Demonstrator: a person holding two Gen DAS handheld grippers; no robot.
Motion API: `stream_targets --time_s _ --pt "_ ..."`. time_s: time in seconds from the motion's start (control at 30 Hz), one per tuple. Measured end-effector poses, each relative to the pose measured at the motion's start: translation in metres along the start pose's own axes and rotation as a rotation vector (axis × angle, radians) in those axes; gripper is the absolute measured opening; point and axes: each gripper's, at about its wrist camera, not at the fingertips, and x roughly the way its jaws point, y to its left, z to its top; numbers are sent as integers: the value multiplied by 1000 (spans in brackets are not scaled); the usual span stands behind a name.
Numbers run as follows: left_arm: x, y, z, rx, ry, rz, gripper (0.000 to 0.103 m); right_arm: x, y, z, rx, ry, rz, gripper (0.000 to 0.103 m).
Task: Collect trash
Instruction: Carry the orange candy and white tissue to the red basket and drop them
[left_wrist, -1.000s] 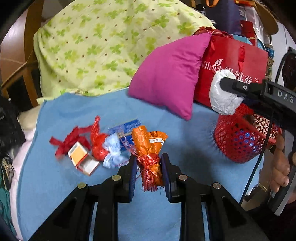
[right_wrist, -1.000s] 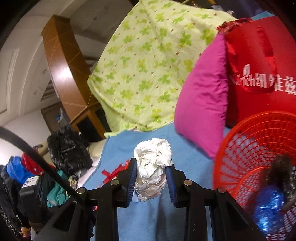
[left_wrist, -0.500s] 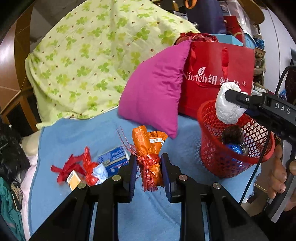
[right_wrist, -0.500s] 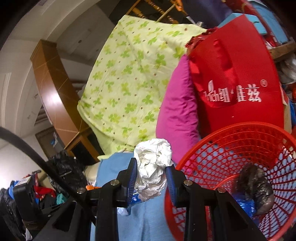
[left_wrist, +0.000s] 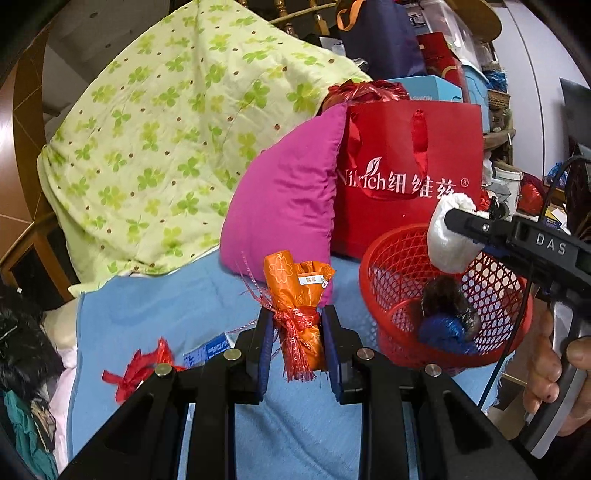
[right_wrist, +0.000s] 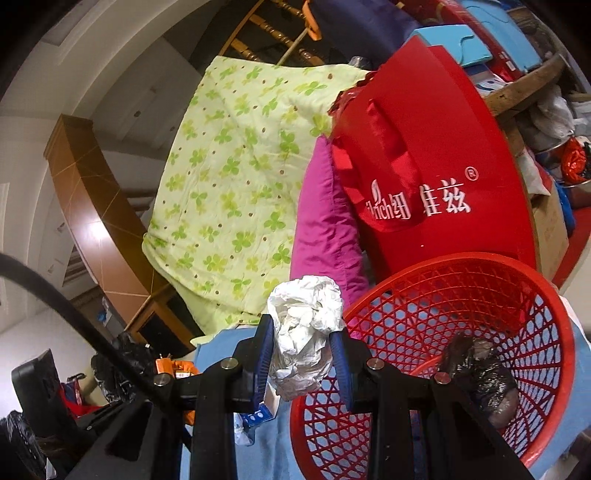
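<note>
My left gripper (left_wrist: 297, 332) is shut on an orange wrapper bundle (left_wrist: 299, 295) tied with red ribbon, held above the blue cloth, left of the red mesh basket (left_wrist: 384, 258). My right gripper (right_wrist: 301, 350) is shut on a crumpled white paper ball (right_wrist: 304, 325), held over the basket's (right_wrist: 480, 266) left rim; the ball also shows in the left wrist view (left_wrist: 448, 236) above the basket. A dark bag (right_wrist: 480, 373) and a blue wrapper (left_wrist: 441, 330) lie inside the basket. Red ribbon scrap (left_wrist: 140, 369) and a blue packet (left_wrist: 208, 350) lie on the cloth at left.
A magenta pillow (left_wrist: 288, 199) and a red paper bag (left_wrist: 410, 173) stand behind the basket. A green clover quilt (left_wrist: 166, 147) covers the back. The blue cloth (left_wrist: 147, 302) spreads below. Dark clutter (left_wrist: 22, 343) sits at the left edge.
Both grippers moved right toward the basket, each still holding its item. The white paper ball now hangs over the basket's rim; the trash pile on the cloth has slid to the lower left.
</note>
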Motion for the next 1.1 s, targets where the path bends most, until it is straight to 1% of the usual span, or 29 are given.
stream_targets --time_s 0.13,0.4,0.5,0.8,1.1 --pt "0 -6 9 11 -14 -9 27 -2 -4 3 16 -12 -4 33" --pt "6 -21 29 4 -51 -97 27 -10 -15 9 63 -42 -16 33" --pt "10 -31 34 11 -54 -114 27 -13 -22 12 85 -52 -20 33" --pt "29 -57 43 27 -33 -166 28 -23 -44 19 161 -77 -31 34" --pt "51 -77 38 25 15 -215 29 -33 -62 21 233 -89 -51 35"
